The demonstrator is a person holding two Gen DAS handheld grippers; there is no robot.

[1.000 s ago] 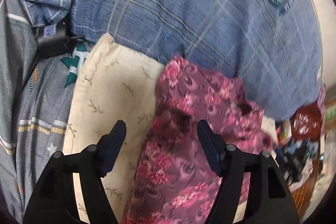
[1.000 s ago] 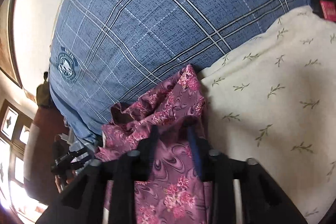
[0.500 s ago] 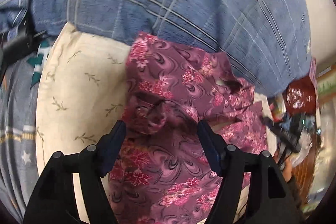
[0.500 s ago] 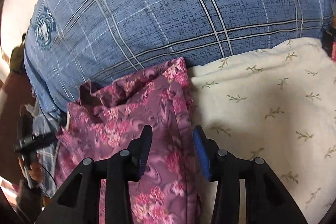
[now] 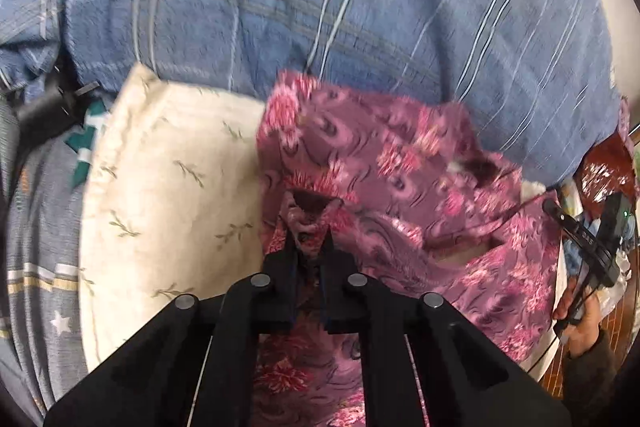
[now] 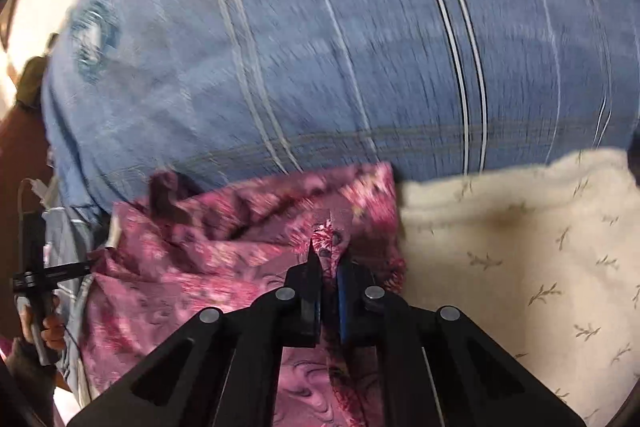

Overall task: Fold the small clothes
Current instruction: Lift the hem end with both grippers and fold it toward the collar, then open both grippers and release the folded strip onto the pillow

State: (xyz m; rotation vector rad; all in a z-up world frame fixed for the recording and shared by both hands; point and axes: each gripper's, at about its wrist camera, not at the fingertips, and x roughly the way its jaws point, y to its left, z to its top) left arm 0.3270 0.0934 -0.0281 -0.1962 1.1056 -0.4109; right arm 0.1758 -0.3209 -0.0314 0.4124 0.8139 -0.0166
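A small purple garment with a pink flower print [image 5: 408,187] [image 6: 224,251] lies crumpled over a cream cloth with a leaf sprig pattern [image 5: 168,195] [image 6: 520,251]. In the left wrist view my left gripper [image 5: 308,231] is shut on a bunched fold of the purple garment near its left edge. My right gripper [image 6: 330,255] is likewise shut on a pinch of the same garment near its right edge, beside the cream cloth. In the left wrist view the other gripper [image 5: 584,239] and the hand holding it [image 5: 580,323] show at the far right.
A big blue plaid cushion or blanket [image 5: 320,7] [image 6: 320,47] rises behind the garment. Grey striped fabric with a star [image 5: 36,267] lies at the left. A red shiny bag [image 5: 604,171] and clutter sit at the right edge.
Both grippers went from open to shut, each pinching a fold of the purple garment. The right gripper moved sideways and rolled; both views are now blurred by motion.
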